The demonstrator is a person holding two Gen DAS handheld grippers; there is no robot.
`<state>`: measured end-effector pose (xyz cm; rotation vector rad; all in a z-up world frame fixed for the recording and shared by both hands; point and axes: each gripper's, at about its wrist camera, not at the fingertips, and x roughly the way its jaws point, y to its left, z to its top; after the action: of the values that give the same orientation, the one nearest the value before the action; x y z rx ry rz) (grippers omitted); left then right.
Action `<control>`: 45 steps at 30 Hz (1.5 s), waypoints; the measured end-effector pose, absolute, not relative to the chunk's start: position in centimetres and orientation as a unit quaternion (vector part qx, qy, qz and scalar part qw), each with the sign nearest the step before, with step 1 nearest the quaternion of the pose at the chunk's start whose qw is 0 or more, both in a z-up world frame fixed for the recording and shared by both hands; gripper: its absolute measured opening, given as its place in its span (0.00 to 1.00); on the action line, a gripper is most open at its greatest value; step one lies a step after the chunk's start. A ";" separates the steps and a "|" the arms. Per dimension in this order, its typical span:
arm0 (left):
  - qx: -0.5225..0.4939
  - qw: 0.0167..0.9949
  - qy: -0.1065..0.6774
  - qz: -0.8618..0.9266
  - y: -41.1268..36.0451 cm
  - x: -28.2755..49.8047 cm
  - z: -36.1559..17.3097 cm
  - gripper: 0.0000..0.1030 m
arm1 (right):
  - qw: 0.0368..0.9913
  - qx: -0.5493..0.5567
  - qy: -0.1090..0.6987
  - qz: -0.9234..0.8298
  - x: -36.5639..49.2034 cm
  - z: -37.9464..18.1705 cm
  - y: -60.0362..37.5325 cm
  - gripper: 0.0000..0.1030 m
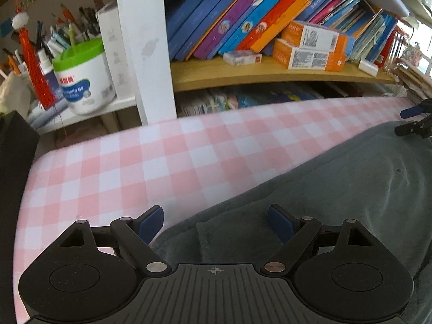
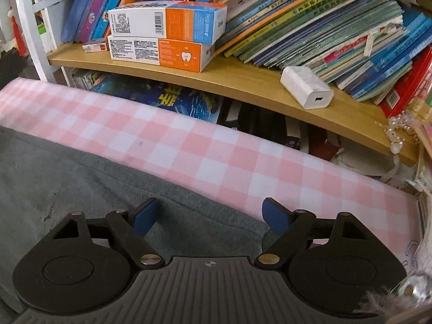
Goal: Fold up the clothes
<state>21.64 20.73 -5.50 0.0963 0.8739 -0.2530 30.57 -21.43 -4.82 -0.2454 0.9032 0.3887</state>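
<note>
A grey garment [image 1: 337,186] lies flat on the pink-and-white checked table [image 1: 151,162]. My left gripper [image 1: 216,222] hovers open over its left corner, blue pads wide apart, nothing between them. In the right wrist view the same grey garment [image 2: 67,178] fills the lower left, its far edge running diagonally across the checked table [image 2: 243,162]. My right gripper [image 2: 209,216] stands open above that edge near the garment's right end, holding nothing. The right gripper's blue-tipped fingers [image 1: 413,120] also show at the far right of the left wrist view.
Behind the table runs a wooden shelf [image 1: 270,74] with leaning books [image 1: 229,13] and orange-and-white boxes [image 2: 164,37]. A white charger [image 2: 306,86] lies on the shelf. At the left stand a green-lidded tub [image 1: 83,81] of pens and a white post [image 1: 145,46].
</note>
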 end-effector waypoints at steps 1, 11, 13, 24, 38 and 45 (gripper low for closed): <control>0.044 0.896 0.424 -0.123 20.9 21.7 -5.6 0.85 | 0.874 -0.117 0.434 0.188 30.7 -4.9 -21.4 0.79; 0.042 0.895 0.423 -0.137 21.1 22.1 -6.2 0.85 | 0.869 -0.105 0.440 0.198 31.2 -5.3 -21.5 0.79; 0.043 0.894 0.423 -0.140 21.1 22.1 -6.2 0.85 | 0.868 -0.094 0.444 0.200 31.4 -5.5 -21.7 0.79; 0.064 0.879 0.448 -0.152 20.3 22.0 -5.3 0.60 | 0.863 -0.081 0.451 0.214 30.9 -5.0 -22.3 0.47; 0.084 0.907 0.383 -0.151 19.1 16.5 -0.4 0.13 | 0.906 -0.066 0.384 0.166 24.7 -0.3 -22.4 0.14; 0.076 0.935 0.310 -0.156 18.8 9.5 3.8 0.13 | 0.935 -0.044 0.323 0.138 17.3 3.6 -23.7 0.14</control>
<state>9.54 18.77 3.76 0.1555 0.6340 -0.3198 17.35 -23.69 3.58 -0.0907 0.6613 0.2829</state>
